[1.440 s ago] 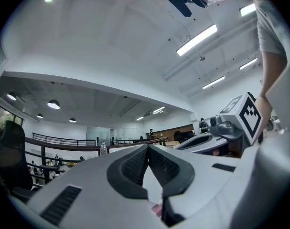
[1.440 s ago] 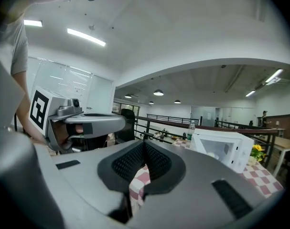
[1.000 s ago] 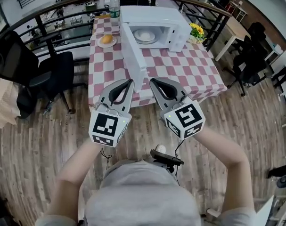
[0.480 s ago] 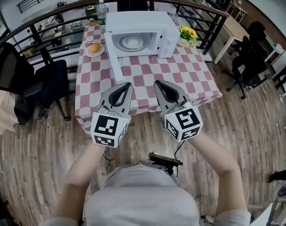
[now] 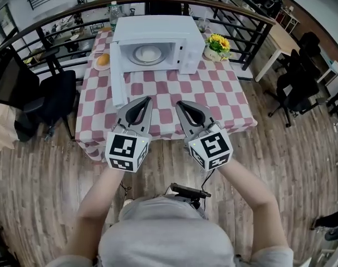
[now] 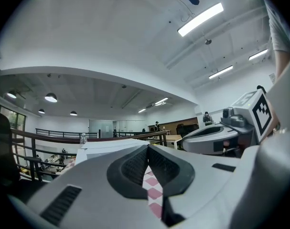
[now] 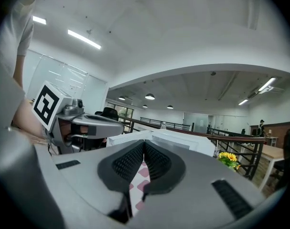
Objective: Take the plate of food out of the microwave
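Note:
A white microwave (image 5: 157, 32) stands at the far side of the checked table, its door (image 5: 117, 74) swung open to the left. Inside sits a white plate of pale food (image 5: 147, 53). My left gripper (image 5: 145, 99) and right gripper (image 5: 180, 103) hover side by side over the table's near edge, well short of the microwave, both shut and empty. In the left gripper view the left gripper (image 6: 147, 147) has its jaws together, pointing at the microwave (image 6: 104, 148). The right gripper (image 7: 144, 142) looks the same in the right gripper view, with the microwave (image 7: 176, 138) ahead.
The table (image 5: 213, 93) has a red-and-white checked cloth. A small plate with a bun (image 5: 103, 60) lies left of the microwave, a bottle (image 5: 113, 10) behind it, and a pot of yellow flowers (image 5: 216, 43) to its right. A black chair (image 5: 29, 88) stands left; a railing (image 5: 235, 7) runs behind.
The table and microwave have come to the middle of the head view, and the open cavity now faces me squarely. Both grippers stay shut and side by side.

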A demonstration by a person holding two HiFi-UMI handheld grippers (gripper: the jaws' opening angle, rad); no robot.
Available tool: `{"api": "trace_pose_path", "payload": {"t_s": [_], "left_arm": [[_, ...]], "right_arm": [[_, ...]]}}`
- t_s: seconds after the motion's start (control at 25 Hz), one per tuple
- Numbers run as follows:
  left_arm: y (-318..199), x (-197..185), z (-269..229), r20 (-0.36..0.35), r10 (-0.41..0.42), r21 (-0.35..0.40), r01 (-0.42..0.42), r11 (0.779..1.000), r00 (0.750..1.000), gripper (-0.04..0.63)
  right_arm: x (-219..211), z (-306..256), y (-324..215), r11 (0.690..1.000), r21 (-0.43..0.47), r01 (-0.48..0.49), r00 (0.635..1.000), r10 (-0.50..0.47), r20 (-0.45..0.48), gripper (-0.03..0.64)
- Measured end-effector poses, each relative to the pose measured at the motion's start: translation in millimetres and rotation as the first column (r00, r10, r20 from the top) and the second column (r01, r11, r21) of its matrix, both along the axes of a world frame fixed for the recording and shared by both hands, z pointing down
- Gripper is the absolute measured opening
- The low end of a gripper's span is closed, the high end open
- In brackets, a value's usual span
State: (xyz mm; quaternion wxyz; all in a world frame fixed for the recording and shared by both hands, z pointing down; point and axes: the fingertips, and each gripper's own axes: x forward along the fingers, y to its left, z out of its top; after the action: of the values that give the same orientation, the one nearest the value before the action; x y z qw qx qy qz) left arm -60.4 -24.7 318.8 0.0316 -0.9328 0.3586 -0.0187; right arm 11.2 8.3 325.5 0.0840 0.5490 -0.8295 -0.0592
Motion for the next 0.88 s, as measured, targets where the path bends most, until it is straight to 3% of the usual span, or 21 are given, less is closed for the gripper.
{"api": "trace_pose_path", "payload": {"t_s": [0.32,0.88], "left_arm": [[-9,44,4,0.007,-0.057,-0.010,0.057,0.998,0.998,0.003],[-51,73,20,0.008,-0.126,-0.063,0.126,0.990,0.992,0.002]], "right_arm": [[36,5,-5,0.997,-0.014,0.070,0.997,-0.070,0.028,0.024],[69,22,-36,0.989,-0.081,0.120,0.993,-0.119,0.019,0.023]]}}
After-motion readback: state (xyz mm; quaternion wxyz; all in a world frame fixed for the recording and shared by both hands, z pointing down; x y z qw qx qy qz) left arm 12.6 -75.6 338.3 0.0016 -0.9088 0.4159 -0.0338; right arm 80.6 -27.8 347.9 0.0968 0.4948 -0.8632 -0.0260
